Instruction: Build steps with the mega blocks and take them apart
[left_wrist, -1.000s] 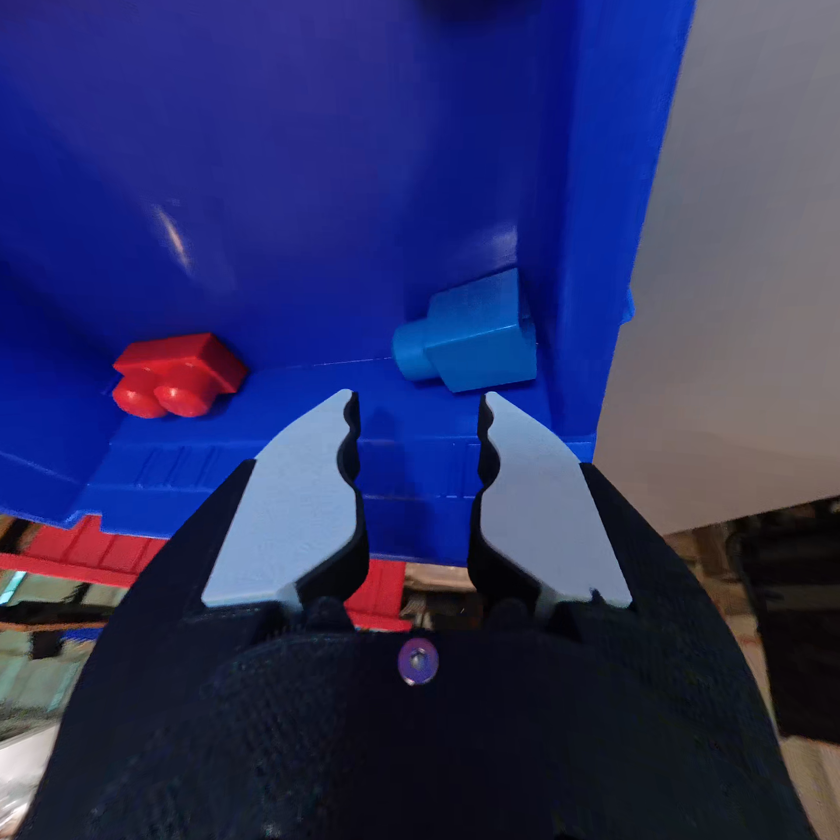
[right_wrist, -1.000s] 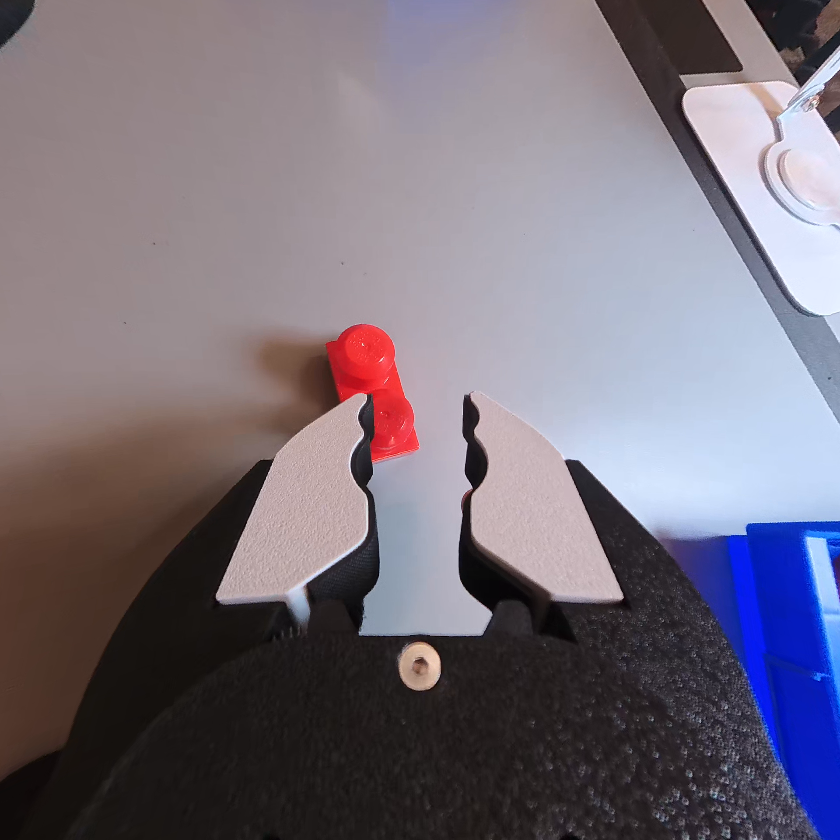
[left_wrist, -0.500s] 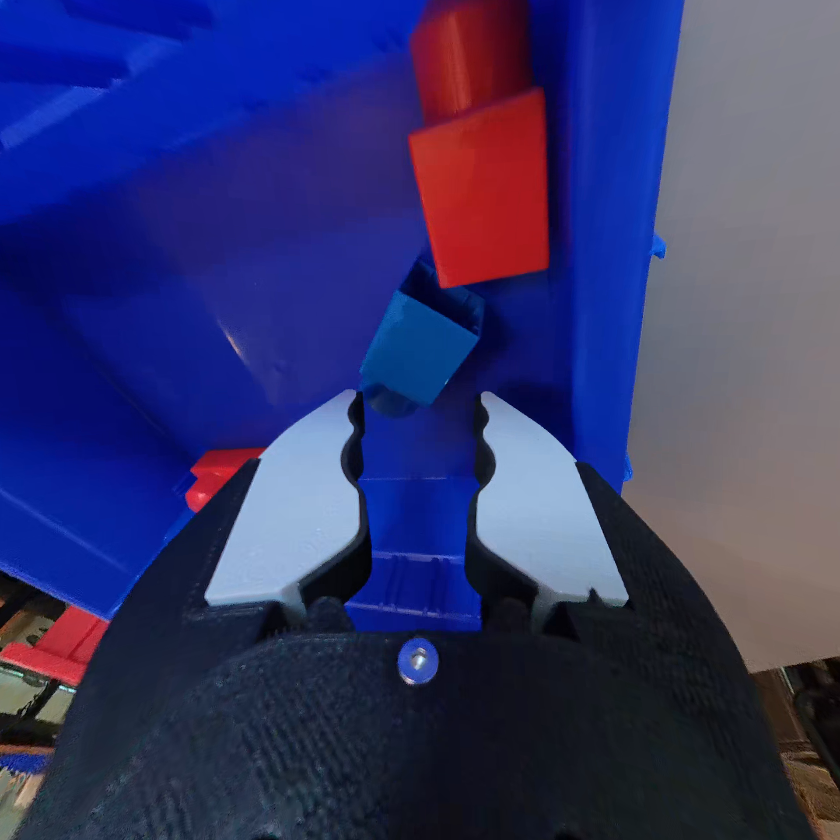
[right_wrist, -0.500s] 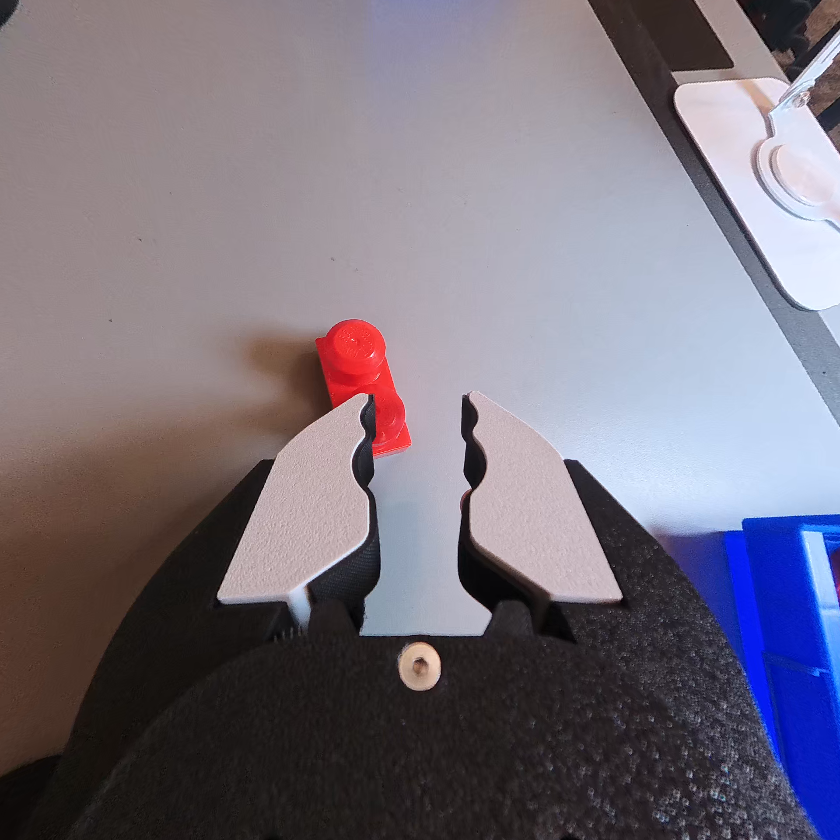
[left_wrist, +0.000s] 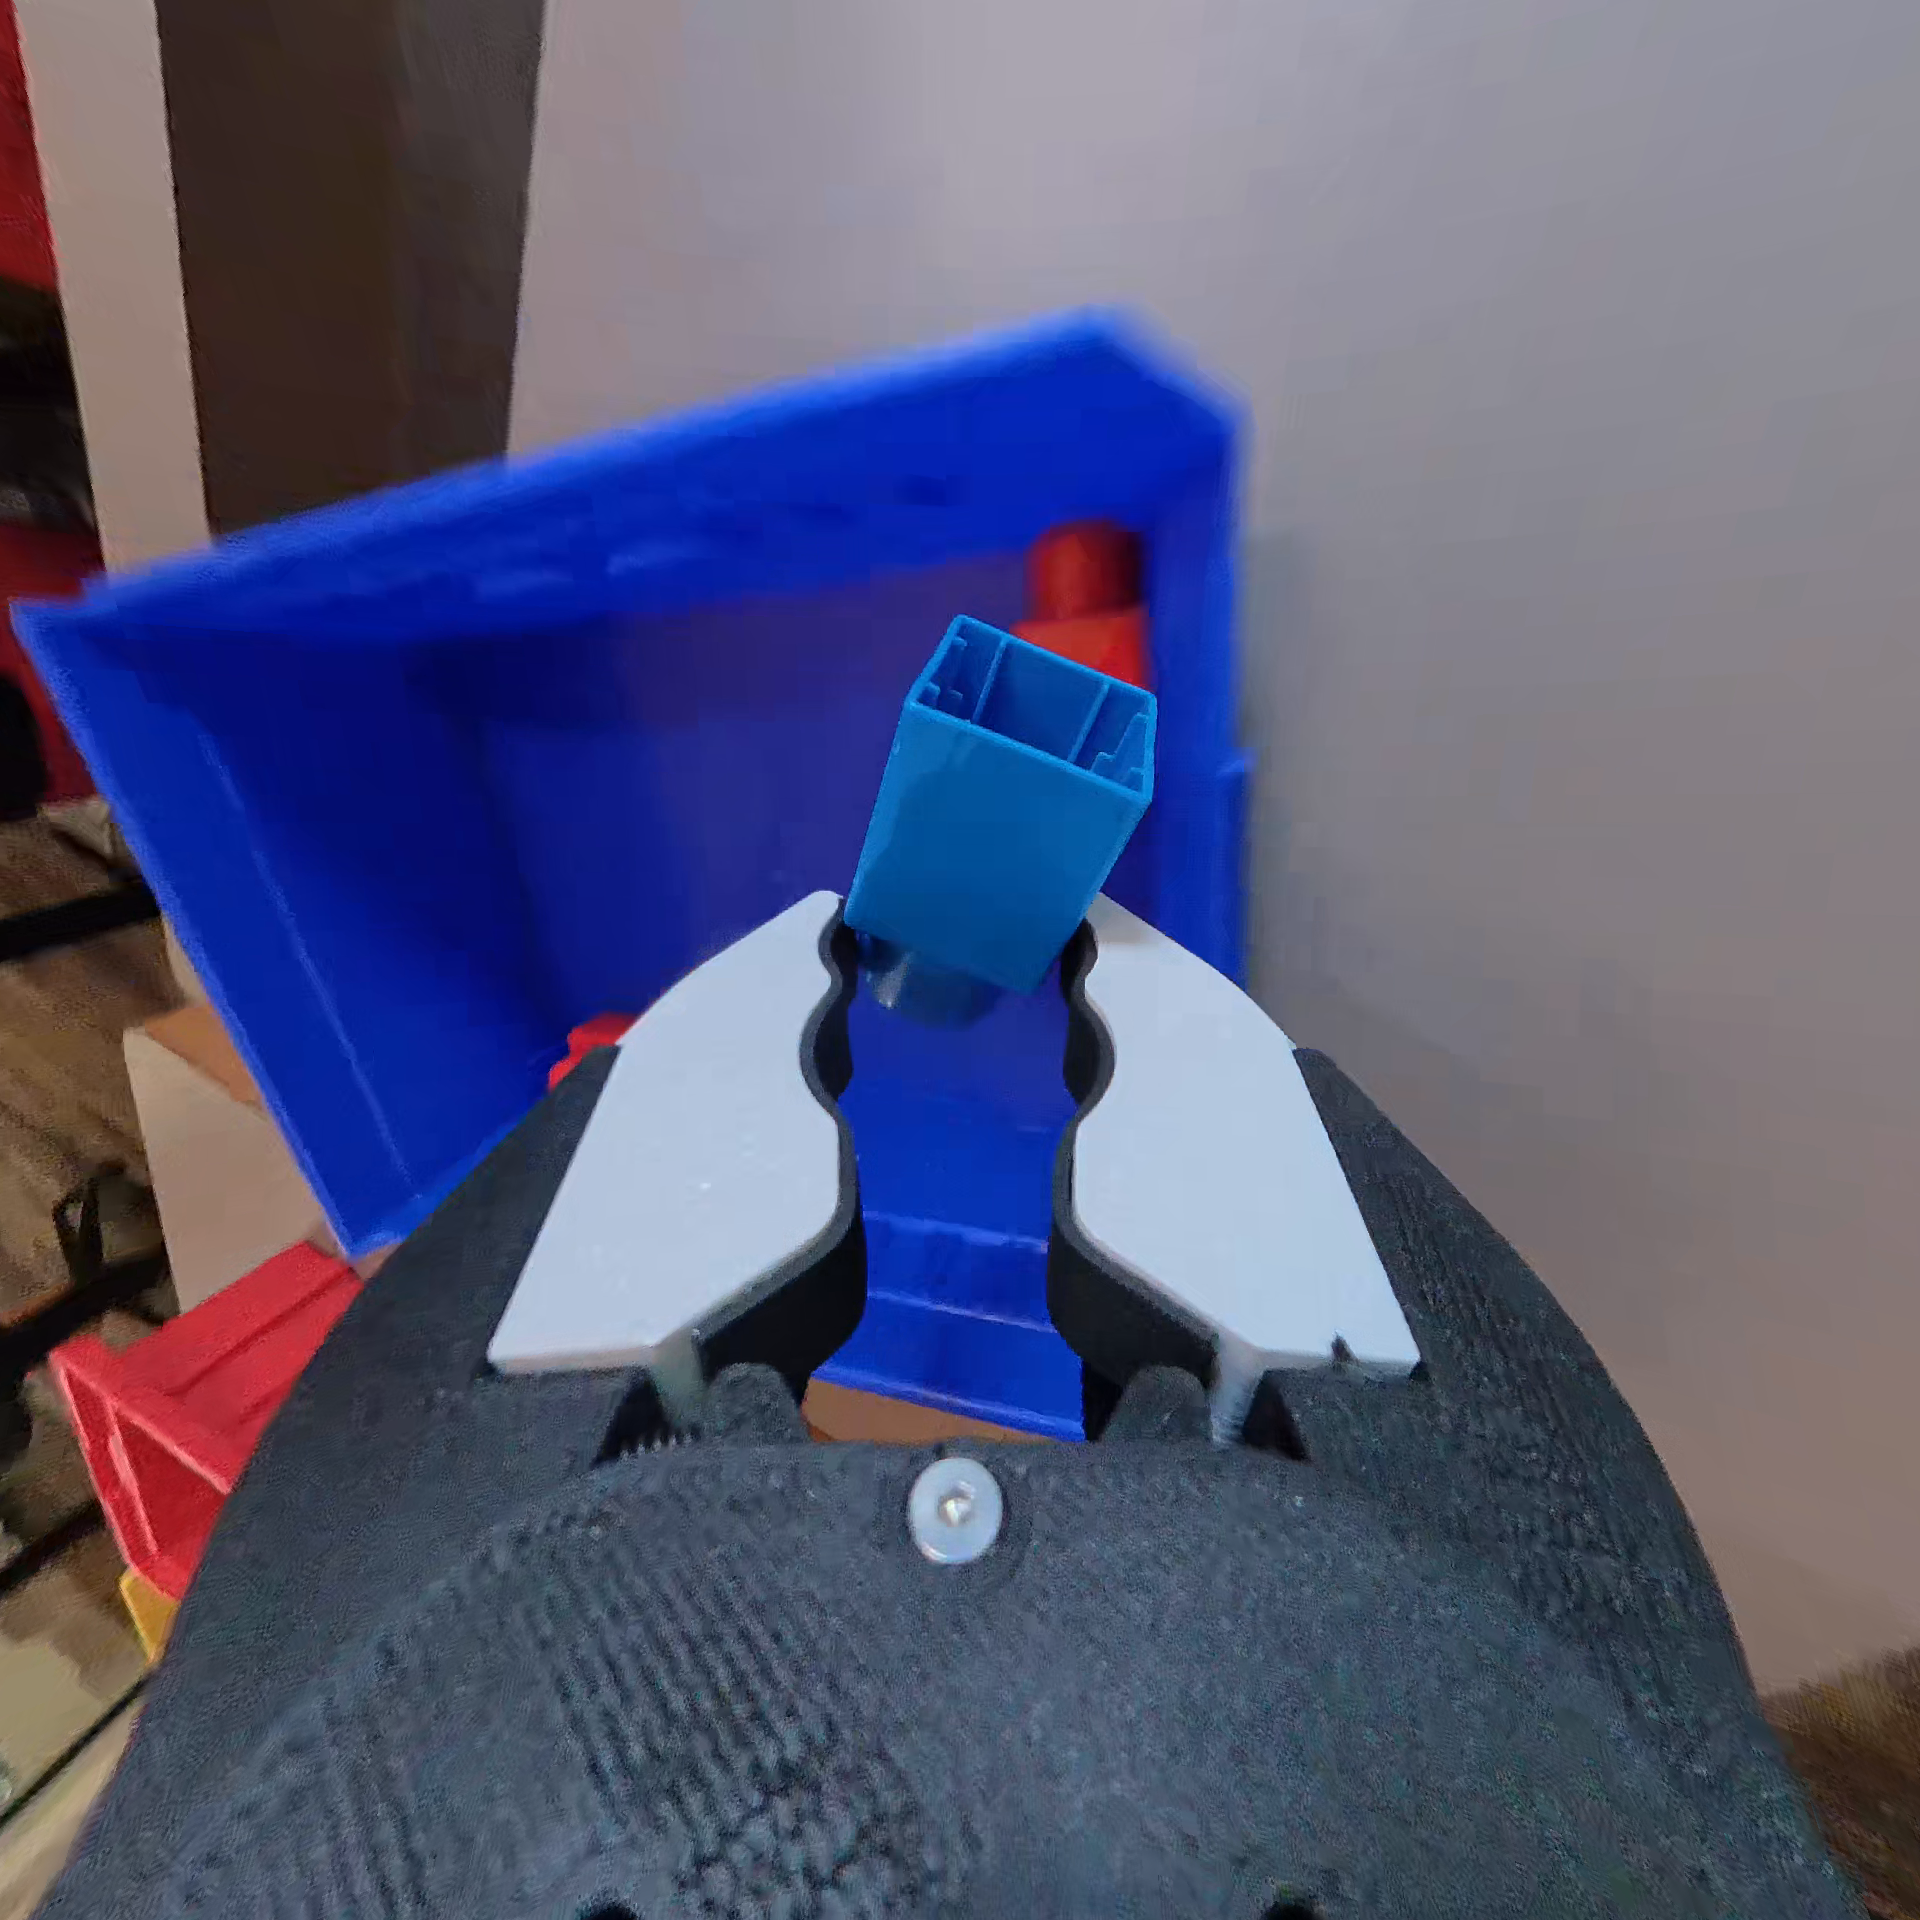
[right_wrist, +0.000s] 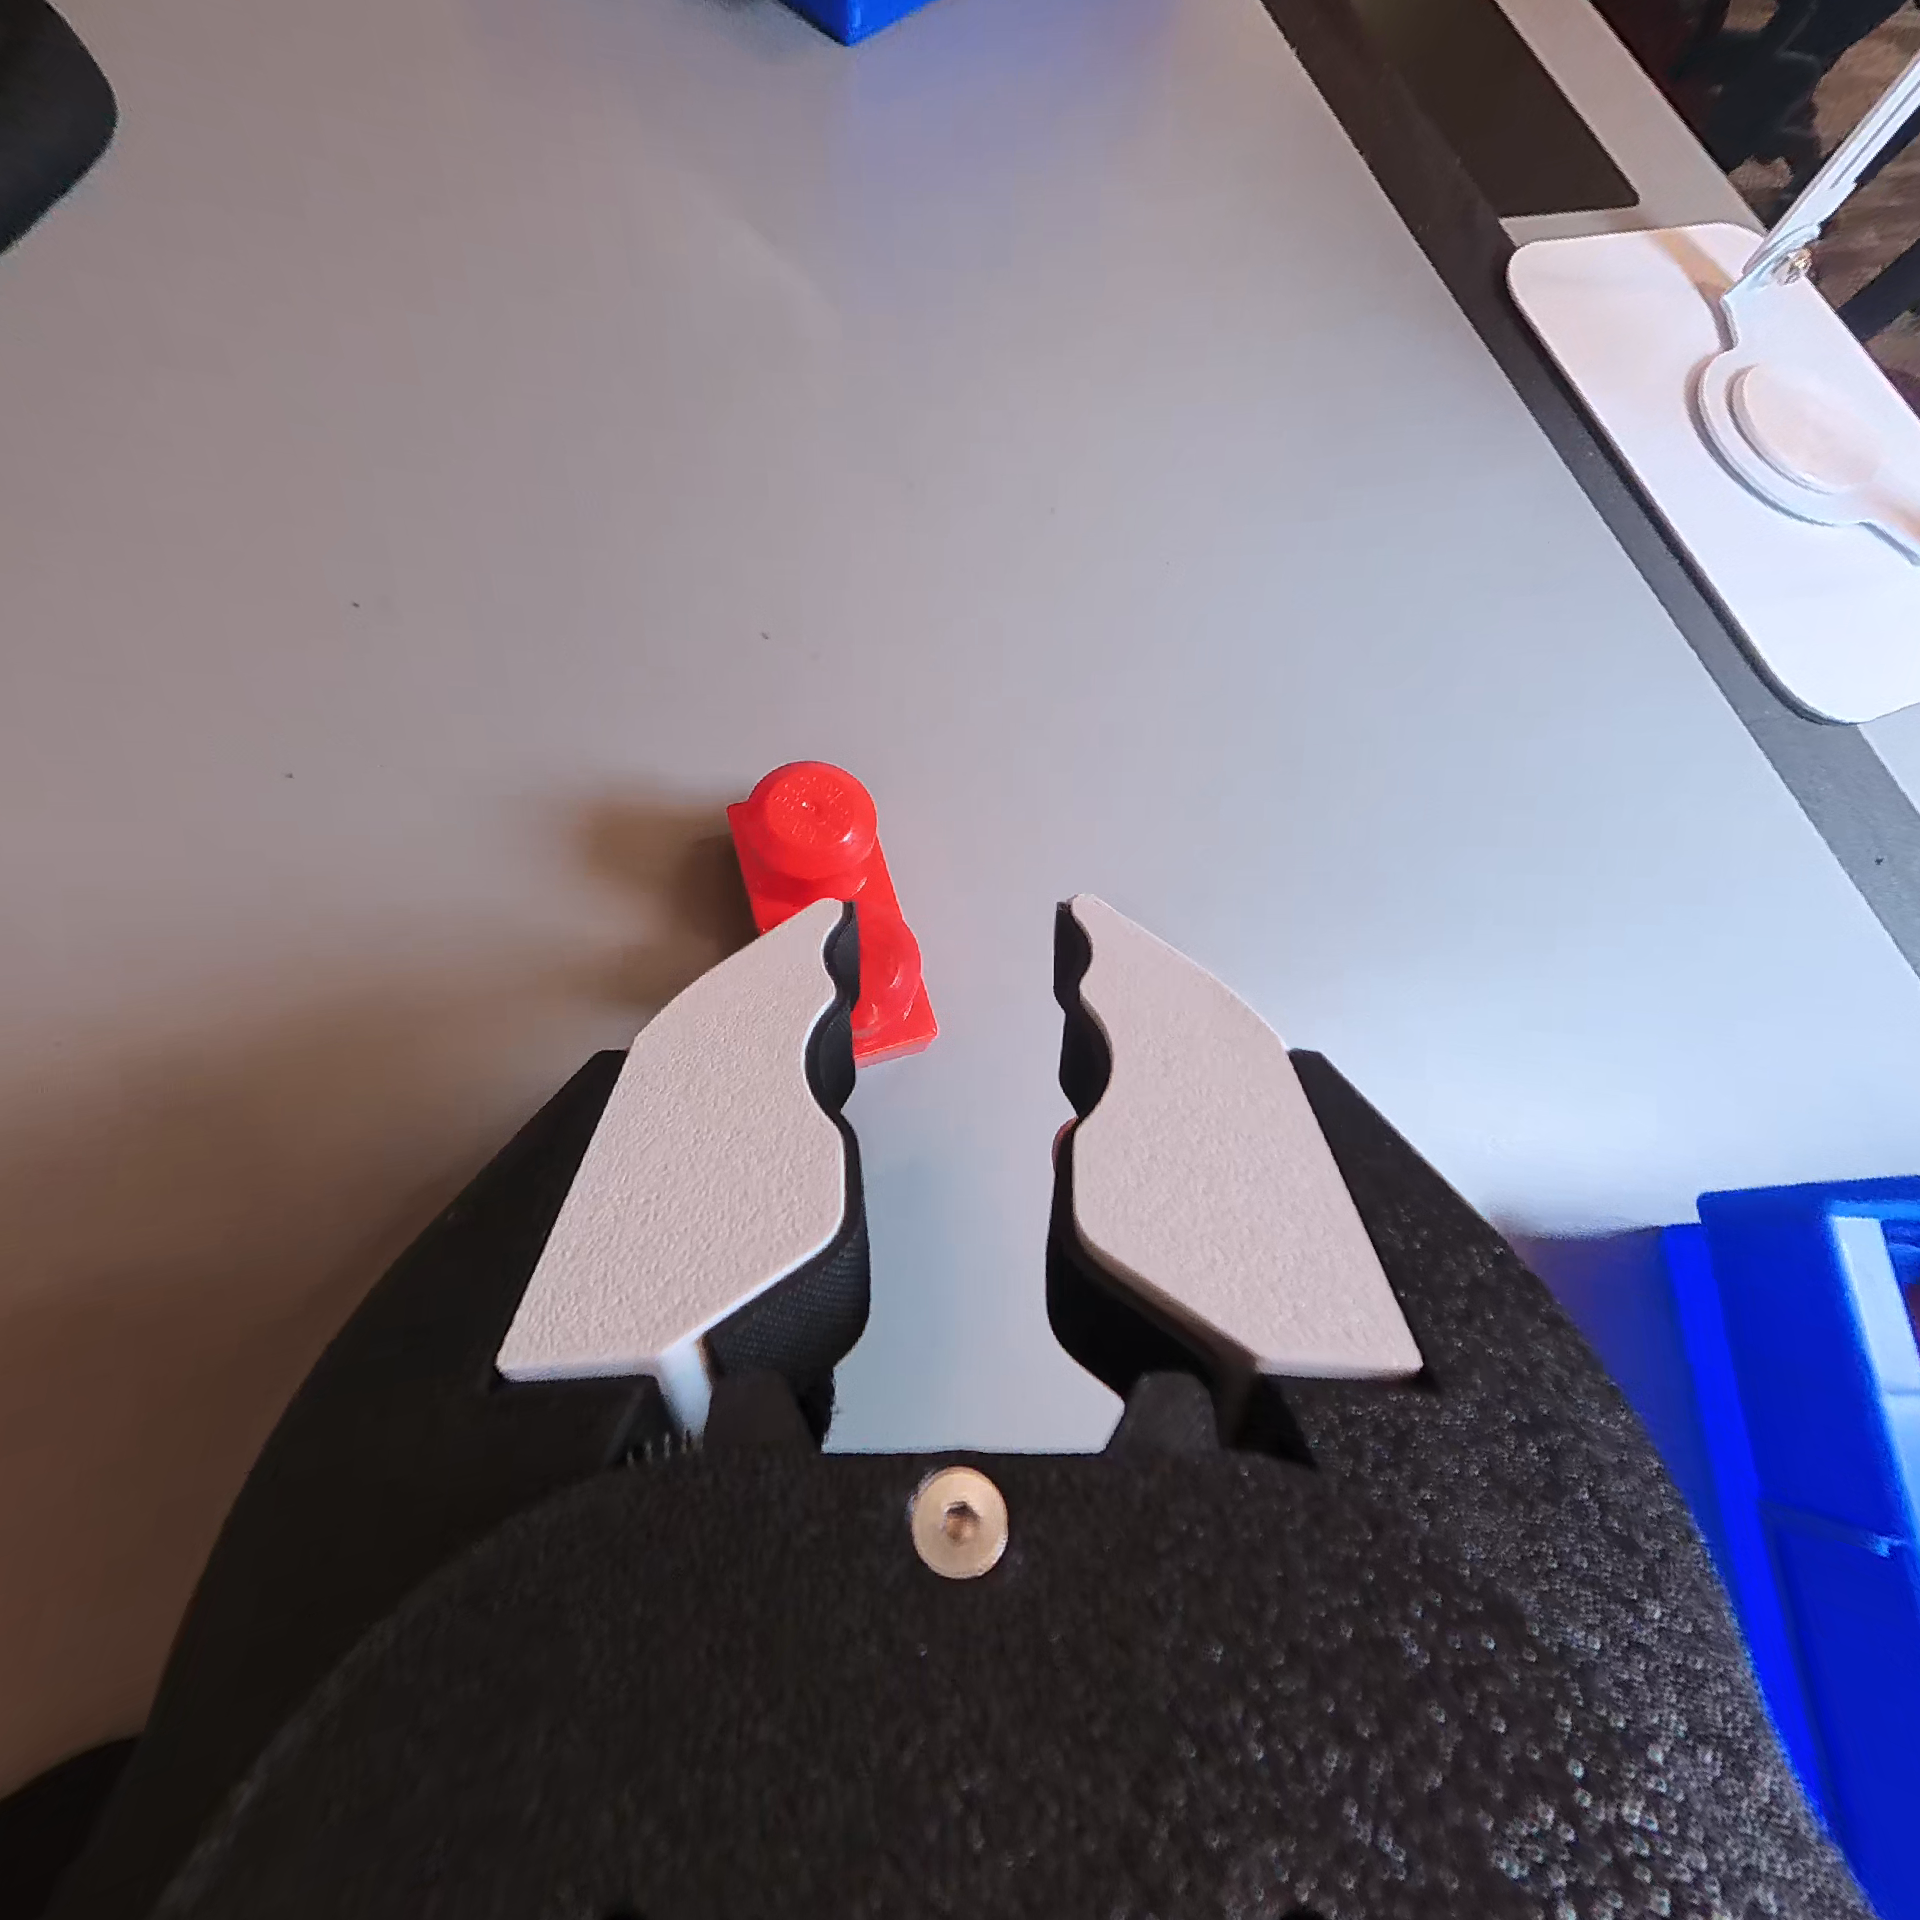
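Observation:
My left gripper (left_wrist: 956, 935) is shut on a light blue single-stud block (left_wrist: 997, 831). It pinches the block at its stud end, with the hollow underside pointing up and away, above the blue bin (left_wrist: 312, 831). A red block (left_wrist: 1081, 592) lies in the bin's far right corner, and another red block (left_wrist: 587, 1039) peeks out beside my left finger. My right gripper (right_wrist: 951, 914) is open and empty, low over the grey table (right_wrist: 935, 416). A red two-stud block (right_wrist: 816, 831) stands on the table, partly under my right gripper's left fingertip.
A red bin (left_wrist: 177, 1403) sits below the blue bin at lower left. In the right wrist view a blue bin (right_wrist: 1766, 1403) is at lower right, a white stand base (right_wrist: 1662, 416) at the table's right edge, and a blue corner (right_wrist: 862, 16) at the top. Tip to tip, the grippers are about 40 cm apart.
My left gripper closed on the light blue block and lifted it up out of the blue bin, which now sits farther away. The right gripper barely moved.

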